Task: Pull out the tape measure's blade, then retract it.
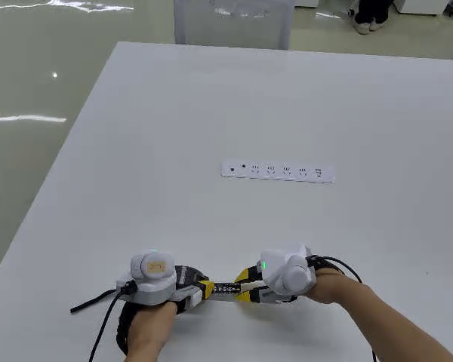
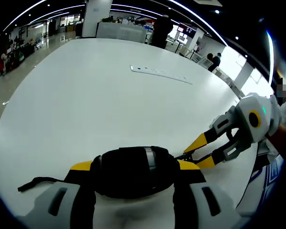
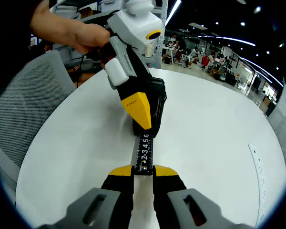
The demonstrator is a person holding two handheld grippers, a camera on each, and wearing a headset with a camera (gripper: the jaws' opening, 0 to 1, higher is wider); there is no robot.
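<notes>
Grips case [image 2: 133, 183] in left gripper [image 2: 135, 165], jaws closed round it; pinches blade [image 3: 144, 150] tip between right gripper's [image 3: 143, 170] shut jaws, short numbered stretch out, low centre, over table [image 1: 287, 105].

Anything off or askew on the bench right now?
Nothing stands out. The left gripper clamps the tape case, and the right gripper pinches the blade, which runs short and straight between them with no kink. The power strip lies flat on the table.
</notes>
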